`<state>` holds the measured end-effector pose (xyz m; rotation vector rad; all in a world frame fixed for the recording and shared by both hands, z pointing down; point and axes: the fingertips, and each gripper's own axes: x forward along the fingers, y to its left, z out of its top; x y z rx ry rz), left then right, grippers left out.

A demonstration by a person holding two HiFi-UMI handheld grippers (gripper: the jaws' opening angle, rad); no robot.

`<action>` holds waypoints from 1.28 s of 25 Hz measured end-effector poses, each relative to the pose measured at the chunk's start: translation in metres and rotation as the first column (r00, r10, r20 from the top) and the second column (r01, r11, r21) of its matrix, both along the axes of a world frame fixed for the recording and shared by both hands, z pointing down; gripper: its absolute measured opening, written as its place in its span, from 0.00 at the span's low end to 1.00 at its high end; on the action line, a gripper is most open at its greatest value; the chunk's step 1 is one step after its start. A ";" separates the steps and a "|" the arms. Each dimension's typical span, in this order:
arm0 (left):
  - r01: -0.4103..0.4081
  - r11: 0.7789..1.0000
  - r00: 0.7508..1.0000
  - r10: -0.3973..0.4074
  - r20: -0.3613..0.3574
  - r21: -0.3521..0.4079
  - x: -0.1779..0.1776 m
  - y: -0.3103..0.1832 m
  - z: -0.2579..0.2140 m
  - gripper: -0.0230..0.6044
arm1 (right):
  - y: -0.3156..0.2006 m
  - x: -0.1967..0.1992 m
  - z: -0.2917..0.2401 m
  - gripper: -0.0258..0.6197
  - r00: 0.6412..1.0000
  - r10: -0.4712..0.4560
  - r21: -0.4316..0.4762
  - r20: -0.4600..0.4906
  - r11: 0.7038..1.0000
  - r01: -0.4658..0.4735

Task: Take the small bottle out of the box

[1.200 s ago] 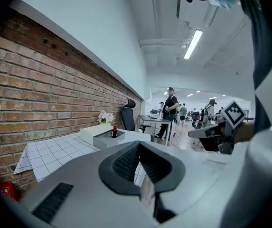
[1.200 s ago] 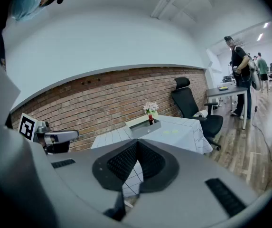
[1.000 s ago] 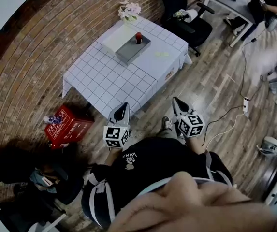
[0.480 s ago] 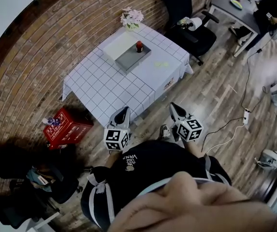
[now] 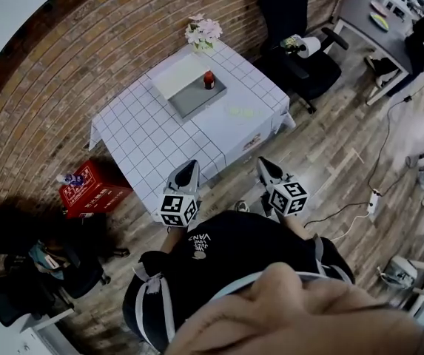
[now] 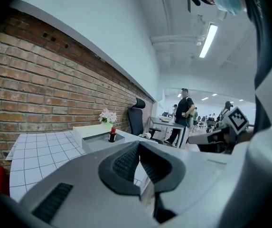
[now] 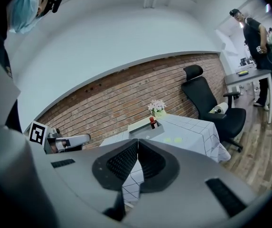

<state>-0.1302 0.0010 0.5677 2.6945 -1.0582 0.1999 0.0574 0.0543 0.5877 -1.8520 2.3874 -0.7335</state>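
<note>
A small dark bottle with a red cap (image 5: pixel 209 79) stands upright in an open grey box (image 5: pixel 197 95) on the checked table (image 5: pixel 152 135), near the brick wall. The bottle (image 6: pixel 112 135) also shows far ahead in the left gripper view, and the bottle (image 7: pixel 152 122) in the right gripper view. My left gripper (image 5: pixel 189 170) hovers at the table's near edge, jaws shut and empty. My right gripper (image 5: pixel 265 167) hangs over the floor beside the table's near corner, also shut with nothing in it. Both are well short of the box.
A white lid (image 5: pixel 177 75) lies beside the box, and a flower pot (image 5: pixel 203 31) stands at the table's far corner. A black office chair (image 5: pixel 300 50) is to the right, a red crate (image 5: pixel 86 188) on the floor to the left. A cable and power strip (image 5: pixel 374 195) lie right.
The head view has shifted so the table sits slightly closer and more to the left. Both grippers stay shut, held in front of the body.
</note>
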 end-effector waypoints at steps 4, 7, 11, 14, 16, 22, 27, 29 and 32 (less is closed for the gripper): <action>0.050 0.999 0.999 -0.050 -0.003 -0.003 0.023 -0.011 0.002 0.05 | -0.016 0.021 0.001 0.04 0.998 -0.064 0.001 -0.013 0.998 0.064; 0.077 0.997 0.997 -0.077 0.014 -0.006 0.034 -0.016 0.005 0.05 | -0.025 0.035 0.004 0.04 0.997 -0.076 -0.007 -0.010 0.997 0.076; 0.093 0.996 0.993 -0.092 0.068 0.003 0.039 -0.025 0.010 0.05 | -0.039 0.043 0.005 0.04 0.997 -0.082 -0.005 0.001 0.997 0.082; 0.101 0.995 0.993 -0.100 0.056 -0.006 0.040 -0.039 0.011 0.05 | -0.051 0.047 0.005 0.04 0.997 -0.076 -0.004 0.004 0.997 0.076; 0.104 0.995 0.993 -0.103 0.050 -0.009 0.038 -0.049 0.011 0.05 | -0.059 0.046 0.006 0.04 0.997 -0.072 -0.007 0.004 0.997 0.072; 0.087 0.996 0.995 -0.086 0.052 -0.016 0.039 -0.086 0.008 0.05 | -0.086 0.045 0.003 0.04 0.999 -0.051 -0.017 0.002 0.999 0.051; 0.051 0.999 0.997 -0.051 0.056 -0.006 0.041 -0.117 0.001 0.05 | -0.111 0.040 0.000 0.04 0.999 -0.036 -0.018 0.000 0.999 0.036; 0.042 0.999 0.998 -0.042 0.054 -0.002 0.040 -0.128 0.000 0.05 | -0.121 0.038 0.000 0.04 1.000 -0.028 -0.019 0.000 0.999 0.028; 0.034 0.999 0.998 -0.034 0.055 -0.003 0.035 -0.143 0.002 0.05 | -0.136 0.034 0.002 0.04 1.000 -0.016 -0.019 -0.001 1.000 0.016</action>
